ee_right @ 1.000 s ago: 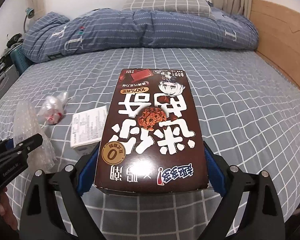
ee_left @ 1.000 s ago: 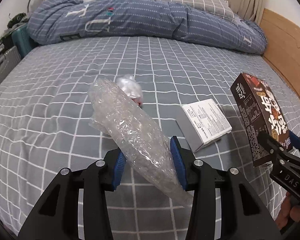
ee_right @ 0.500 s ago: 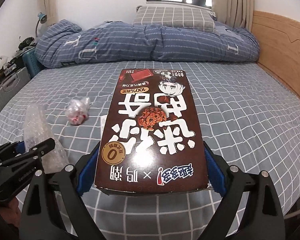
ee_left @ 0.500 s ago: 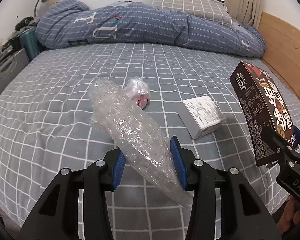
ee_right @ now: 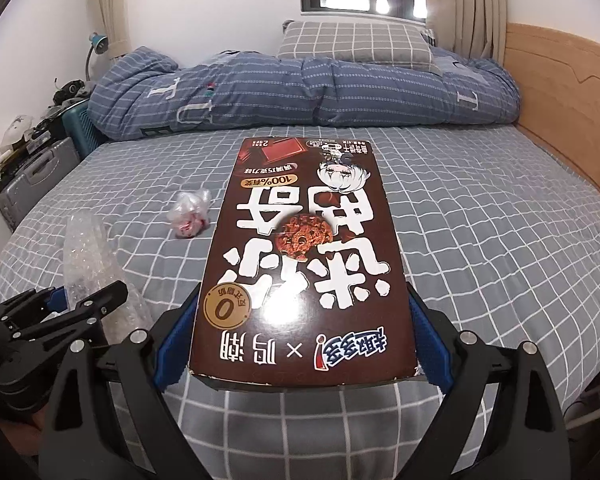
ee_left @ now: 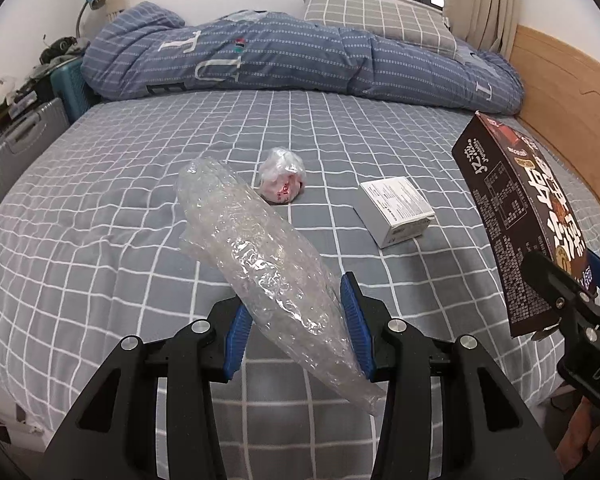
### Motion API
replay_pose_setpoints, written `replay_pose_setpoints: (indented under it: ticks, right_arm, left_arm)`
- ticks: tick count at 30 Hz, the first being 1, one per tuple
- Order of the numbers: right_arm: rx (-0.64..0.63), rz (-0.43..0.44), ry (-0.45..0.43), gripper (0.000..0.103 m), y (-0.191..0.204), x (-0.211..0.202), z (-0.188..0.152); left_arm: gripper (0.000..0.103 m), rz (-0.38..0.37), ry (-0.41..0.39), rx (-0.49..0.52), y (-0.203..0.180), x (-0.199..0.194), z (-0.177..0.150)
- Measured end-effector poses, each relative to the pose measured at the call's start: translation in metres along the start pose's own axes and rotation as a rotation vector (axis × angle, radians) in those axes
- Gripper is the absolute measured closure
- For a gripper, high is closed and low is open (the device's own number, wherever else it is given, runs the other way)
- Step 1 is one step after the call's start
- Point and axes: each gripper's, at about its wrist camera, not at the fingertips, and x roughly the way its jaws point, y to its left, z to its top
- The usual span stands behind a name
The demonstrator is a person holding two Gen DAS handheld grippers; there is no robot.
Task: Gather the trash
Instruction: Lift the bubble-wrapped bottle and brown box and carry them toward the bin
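Both grippers are loaded above the bed (ee_left: 100, 240), so the step in hand is, I judge, to carry this trash to a bin, which no view shows. The left gripper (ee_left: 298, 328) has its blue fingers (ee_left: 236, 332) closed on a roll of bubble wrap (ee_left: 260, 256), which points toward 11 o'clock and hangs free of the sheet. The right gripper (ee_right: 300, 344) grips a brown cookie box (ee_right: 304, 256) by its two long edges, near the end closest to the camera, so most of the box sticks out forward. Two pieces are left on the bed: a crumpled plastic ball (ee_left: 282, 176) at 12 o'clock from the left gripper, and a small white box (ee_left: 396, 210) at about 1 o'clock, well apart from each other. To do the carry well, keep both grips firm and the hands apart, because the long box can swing and hit the wrap. The wrap is soft and slippery, so it may slide out; avoid any quick turn.
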Motion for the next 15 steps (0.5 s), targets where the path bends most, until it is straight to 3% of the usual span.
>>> replay_pose_setpoints:
  ticks: [15]
  right_arm:
    - [-0.013, 0.022, -0.006, 0.015, 0.017, -0.045, -0.032]
  left_arm:
    - [0.060, -0.005, 0.011, -0.005, 0.012, -0.045, -0.044]
